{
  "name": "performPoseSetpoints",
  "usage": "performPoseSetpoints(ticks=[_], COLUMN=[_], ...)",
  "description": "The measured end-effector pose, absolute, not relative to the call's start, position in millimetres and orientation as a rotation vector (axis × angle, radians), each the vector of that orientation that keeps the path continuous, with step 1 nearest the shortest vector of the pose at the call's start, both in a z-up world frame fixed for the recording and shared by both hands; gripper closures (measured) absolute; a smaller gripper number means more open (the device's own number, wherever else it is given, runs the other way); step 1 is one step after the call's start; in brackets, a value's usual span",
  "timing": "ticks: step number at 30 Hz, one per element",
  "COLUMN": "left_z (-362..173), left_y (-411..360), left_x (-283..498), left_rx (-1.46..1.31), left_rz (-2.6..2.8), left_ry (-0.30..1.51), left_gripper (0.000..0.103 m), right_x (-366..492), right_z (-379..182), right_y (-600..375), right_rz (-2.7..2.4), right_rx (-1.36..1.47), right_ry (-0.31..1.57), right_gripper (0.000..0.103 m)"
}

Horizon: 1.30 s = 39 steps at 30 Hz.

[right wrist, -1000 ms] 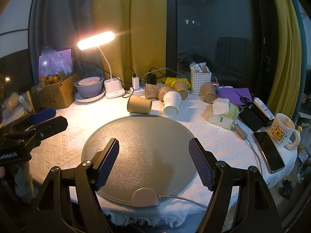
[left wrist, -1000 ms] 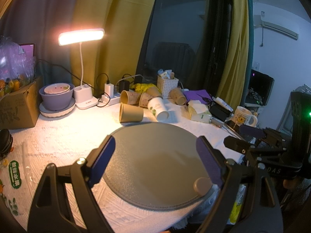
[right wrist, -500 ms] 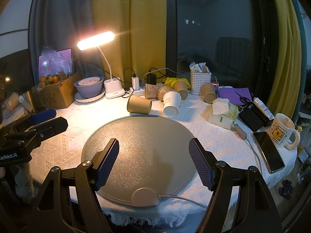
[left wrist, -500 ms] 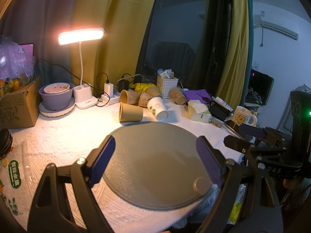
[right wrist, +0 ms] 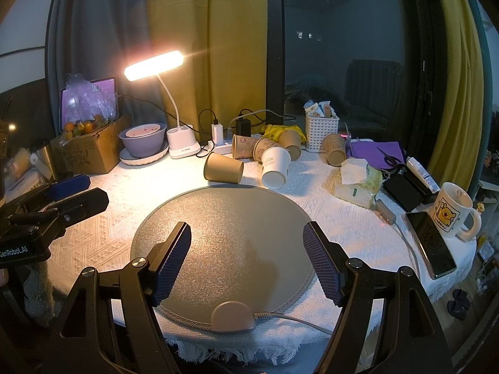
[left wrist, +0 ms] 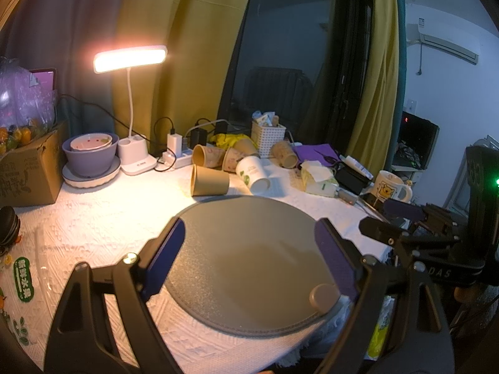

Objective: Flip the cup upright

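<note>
Several paper cups lie on their sides behind a round grey mat (left wrist: 249,249) (right wrist: 224,233). A plain brown cup (left wrist: 208,180) (right wrist: 223,168) lies nearest the mat. A white cup with a green print (left wrist: 253,174) (right wrist: 274,165) lies to its right. More brown printed cups (right wrist: 246,146) lie behind them. My left gripper (left wrist: 249,258) is open and empty above the mat's near side. My right gripper (right wrist: 246,258) is open and empty above the mat. Each gripper shows in the other's view: the right one (left wrist: 393,218), the left one (right wrist: 71,190).
A lit desk lamp (right wrist: 181,143), a purple bowl on a plate (right wrist: 143,143), a cardboard box (right wrist: 90,152), a charger strip and a white basket (right wrist: 321,134) stand at the back. Tissues (right wrist: 355,180), a mug (right wrist: 452,215) and a phone (right wrist: 430,243) are at the right.
</note>
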<state>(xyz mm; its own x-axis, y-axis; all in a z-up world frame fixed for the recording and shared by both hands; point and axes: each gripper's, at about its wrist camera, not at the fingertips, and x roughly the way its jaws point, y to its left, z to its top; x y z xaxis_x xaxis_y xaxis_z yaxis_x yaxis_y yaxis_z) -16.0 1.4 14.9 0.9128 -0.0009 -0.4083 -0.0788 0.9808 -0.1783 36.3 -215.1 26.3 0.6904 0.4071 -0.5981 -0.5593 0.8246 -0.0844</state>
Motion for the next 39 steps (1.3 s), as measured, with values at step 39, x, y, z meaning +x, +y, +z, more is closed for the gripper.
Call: performPoseSetpoints(ticks=[39], left_z=[-25], left_y=[-4], left_x=[71], left_rx=[-0.197], left_rz=[0.013], left_ry=[0.611], left_gripper=[0.017], right_x=[106], right_z=[-3], right_y=[-225], right_rz=[0.510], right_rx=[-0.252], right_ry=[0.700], right_gripper=[0.026])
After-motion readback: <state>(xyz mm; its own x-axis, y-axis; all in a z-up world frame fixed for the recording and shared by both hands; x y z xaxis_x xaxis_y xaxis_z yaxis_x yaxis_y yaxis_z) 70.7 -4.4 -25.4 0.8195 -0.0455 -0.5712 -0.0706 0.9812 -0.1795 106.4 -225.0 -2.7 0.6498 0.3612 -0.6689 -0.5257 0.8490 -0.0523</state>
